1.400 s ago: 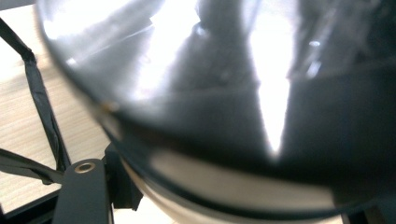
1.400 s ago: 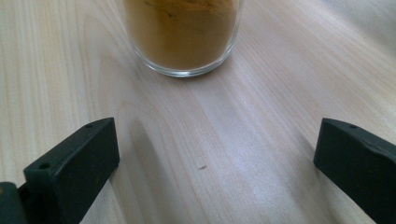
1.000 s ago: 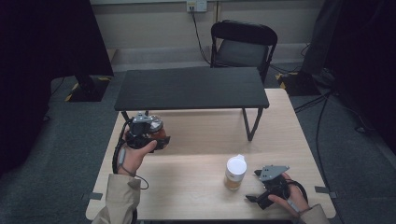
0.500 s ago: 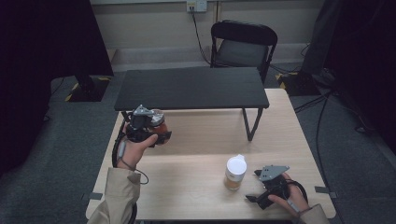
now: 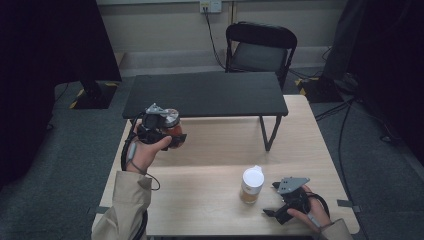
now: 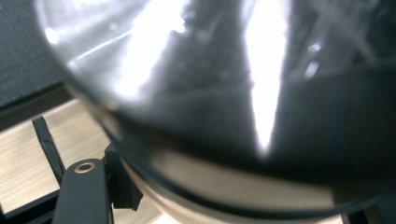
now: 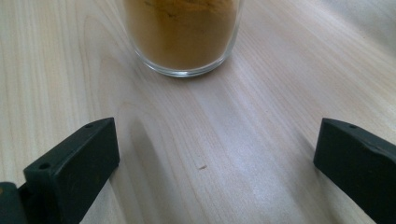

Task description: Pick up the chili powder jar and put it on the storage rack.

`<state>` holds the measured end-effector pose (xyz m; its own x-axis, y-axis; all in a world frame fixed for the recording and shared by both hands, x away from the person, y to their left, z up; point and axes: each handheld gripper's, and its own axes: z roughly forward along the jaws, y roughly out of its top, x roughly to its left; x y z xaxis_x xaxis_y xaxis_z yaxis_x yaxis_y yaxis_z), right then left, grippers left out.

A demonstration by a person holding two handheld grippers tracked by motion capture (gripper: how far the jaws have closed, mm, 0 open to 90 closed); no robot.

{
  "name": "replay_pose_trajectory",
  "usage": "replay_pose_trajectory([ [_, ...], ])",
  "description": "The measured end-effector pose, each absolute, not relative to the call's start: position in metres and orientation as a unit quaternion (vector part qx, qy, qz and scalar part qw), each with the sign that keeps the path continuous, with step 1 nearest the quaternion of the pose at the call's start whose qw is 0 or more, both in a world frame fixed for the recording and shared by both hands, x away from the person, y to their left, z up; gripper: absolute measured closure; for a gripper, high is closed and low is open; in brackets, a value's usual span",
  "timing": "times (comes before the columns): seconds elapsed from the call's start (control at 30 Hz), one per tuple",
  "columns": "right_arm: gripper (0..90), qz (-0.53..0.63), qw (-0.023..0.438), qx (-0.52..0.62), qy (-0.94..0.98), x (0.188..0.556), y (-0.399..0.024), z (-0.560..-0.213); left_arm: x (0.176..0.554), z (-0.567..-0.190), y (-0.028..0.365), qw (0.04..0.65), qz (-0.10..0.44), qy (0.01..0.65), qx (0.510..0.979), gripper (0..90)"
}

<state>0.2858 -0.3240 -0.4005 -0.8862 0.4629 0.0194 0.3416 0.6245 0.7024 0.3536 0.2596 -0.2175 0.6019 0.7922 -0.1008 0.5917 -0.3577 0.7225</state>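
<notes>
The left gripper [image 5: 172, 131] seems clamped on a jar [image 5: 171, 125] that could slip loose; the right gripper [image 7: 217, 154], wide open and empty, could topple the spice jar [image 7: 183, 32].

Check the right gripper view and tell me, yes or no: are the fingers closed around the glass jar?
No: the right gripper has its fingers spread wide apart on bare table, short of the glass jar.
</notes>
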Motion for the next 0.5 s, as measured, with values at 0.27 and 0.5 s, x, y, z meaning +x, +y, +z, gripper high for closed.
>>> replay_pose_trajectory([
  [0.27, 0.0, 0.371, 0.082, 0.224, 0.898, 0.286, -0.324, -0.4, 0.358, -0.204, 0.255, 0.378, 0.136, 0.42, 0.813, 30.5],
  [0.5, 0.0, 0.371, 0.082, 0.224, 0.898, 0.286, -0.324, -0.4, 0.365, -0.193, 0.25, 0.381, 0.133, 0.417, 0.814, 30.6],
])
